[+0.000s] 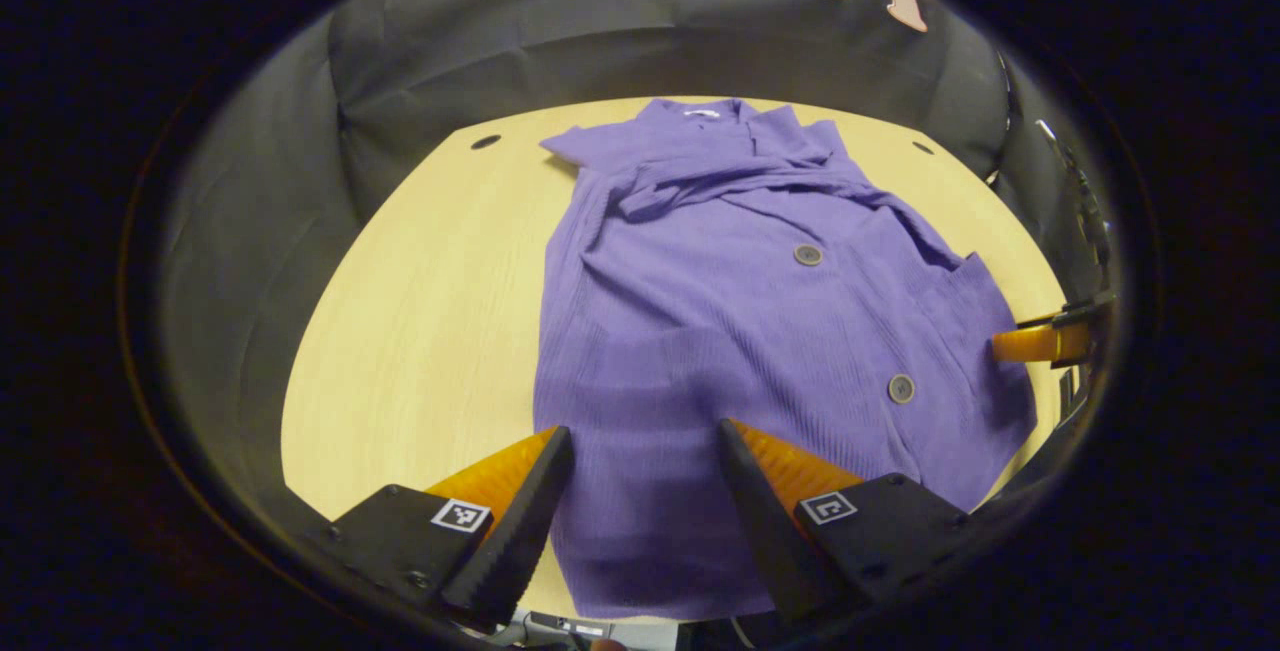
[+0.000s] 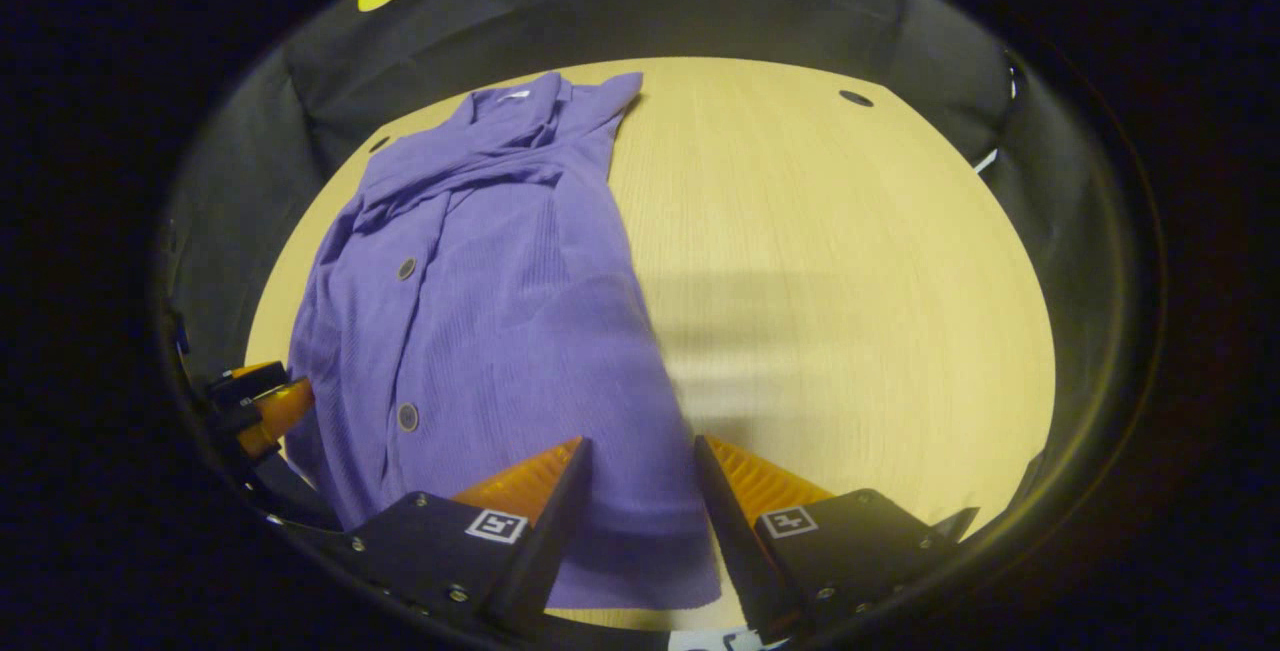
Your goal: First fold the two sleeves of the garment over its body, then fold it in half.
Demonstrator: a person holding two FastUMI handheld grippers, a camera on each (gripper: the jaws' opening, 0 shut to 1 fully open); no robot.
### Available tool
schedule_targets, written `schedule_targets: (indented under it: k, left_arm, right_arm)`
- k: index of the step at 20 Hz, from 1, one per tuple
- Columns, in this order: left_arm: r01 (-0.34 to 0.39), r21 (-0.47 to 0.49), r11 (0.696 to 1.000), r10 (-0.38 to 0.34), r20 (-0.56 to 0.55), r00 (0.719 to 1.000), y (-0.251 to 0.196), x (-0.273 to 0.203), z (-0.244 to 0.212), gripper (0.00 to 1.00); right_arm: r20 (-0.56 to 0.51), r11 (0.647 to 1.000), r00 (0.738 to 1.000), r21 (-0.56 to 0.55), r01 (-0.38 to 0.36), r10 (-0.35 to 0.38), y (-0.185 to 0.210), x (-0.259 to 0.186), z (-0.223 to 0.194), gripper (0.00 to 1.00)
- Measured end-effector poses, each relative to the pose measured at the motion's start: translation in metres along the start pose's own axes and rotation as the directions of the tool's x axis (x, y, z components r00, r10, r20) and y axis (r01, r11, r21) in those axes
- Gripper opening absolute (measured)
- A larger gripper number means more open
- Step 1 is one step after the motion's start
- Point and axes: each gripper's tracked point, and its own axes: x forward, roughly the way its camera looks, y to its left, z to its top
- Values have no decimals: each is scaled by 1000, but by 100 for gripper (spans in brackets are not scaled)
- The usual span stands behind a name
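Observation:
A purple buttoned garment (image 1: 740,311) lies lengthwise on the pale wooden table (image 1: 420,331), collar at the far end, both sleeves folded across its upper body. My left gripper (image 1: 645,446) stands open over the hem's left part, cloth showing between its fingers. At the right edge of the left gripper view, the right gripper's fingertips (image 1: 1030,341) reach the garment's side. In the right gripper view the garment (image 2: 480,321) fills the left half of the table (image 2: 850,311). My right gripper (image 2: 640,456) is open above the hem's right corner. The left gripper's fingertips (image 2: 270,406) show at far left.
Black cloth walls (image 1: 650,41) close the booth on three sides. Small dark holes (image 1: 485,142) (image 2: 855,98) sit near the table's far corners. Bare tabletop lies to the right of the garment in the right gripper view.

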Motion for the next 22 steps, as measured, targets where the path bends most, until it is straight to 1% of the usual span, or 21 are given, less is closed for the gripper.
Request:
schedule_targets:
  k: [1, 2, 3, 6, 8, 10, 11, 12, 13, 14, 15, 16, 18, 19, 20, 21, 22]
  left_arm:
    - [-5, 6, 1000, 5, -11, 1000, 1, 0, -6, 100]
    - [-8, 15, 1000, 8, -22, 1000, 2, 0, -14, 100]
    - [-10, 27, 1000, 11, -37, 999, 2, 1, -20, 100]
    - [4, 20, 1000, -4, 2, 1000, -3, 4, -17, 96]
    - [14, -3, 1000, -14, 17, 1000, -5, 5, -16, 95]
    - [17, -1, 1000, -17, 14, 1000, -7, 6, -18, 95]
    - [17, 11, 1000, -17, 14, 1000, -9, 5, -17, 91]
    - [19, 21, 1000, -19, 11, 1000, -11, 5, -18, 89]
    - [18, 21, 1000, -18, 11, 1000, -11, 7, -18, 90]
    - [24, 5, 1000, -25, 15, 1000, -11, 7, -17, 90]
    - [28, -5, 1000, -27, 13, 1000, -11, 6, -18, 82]
    - [26, -5, 1000, -26, 10, 1000, -11, 6, -19, 82]
    - [36, -11, 999, -36, 13, 999, -13, 4, -18, 81]
    - [37, -12, 999, -36, 14, 999, -13, 5, -19, 76]
    - [43, -18, 999, -43, 12, 999, -15, 6, -19, 75]
    - [40, -16, 999, -40, 9, 999, -16, 6, -19, 70]
    - [51, -14, 999, -51, 2, 999, -16, 8, -20, 65]
  right_arm:
    - [-7, 1000, 1000, -18, 6, -7, 1, 0, -4, 74]
    - [-3, 999, 1000, -38, 15, -16, 1, 0, -5, 89]
    - [-3, 998, 1000, -57, 23, -23, 2, 1, -6, 90]
    - [-7, 994, 999, -101, 46, -47, 2, 2, -14, 92]
    - [3, 994, 999, -98, 48, -48, 1, 2, -14, 94]
    - [3, 995, 999, -88, 47, -47, 2, 2, -15, 94]
    - [1, 995, 999, -89, 48, -48, 2, 2, -15, 94]
    - [-1, 995, 999, -89, 48, -49, 2, 3, -15, 94]
    - [1, 995, 999, -91, 49, -49, 3, 2, -16, 94]
    - [6, 995, 999, -91, 50, -49, 2, 3, -16, 89]
    - [12, 995, 999, -90, 52, -51, 3, 3, -16, 89]
    - [21, 994, 998, -92, 54, -52, 3, 3, -17, 92]
    - [32, 995, 998, -86, 51, -48, 5, 4, -17, 92]
    - [38, 995, 998, -92, 50, -47, 6, 5, -17, 83]
    - [33, 995, 998, -90, 49, -46, 7, 4, -18, 78]
    - [28, 995, 998, -86, 51, -49, 6, 4, -18, 78]
    - [51, 999, 999, -37, 2, 0, 18, 5, -16, 60]
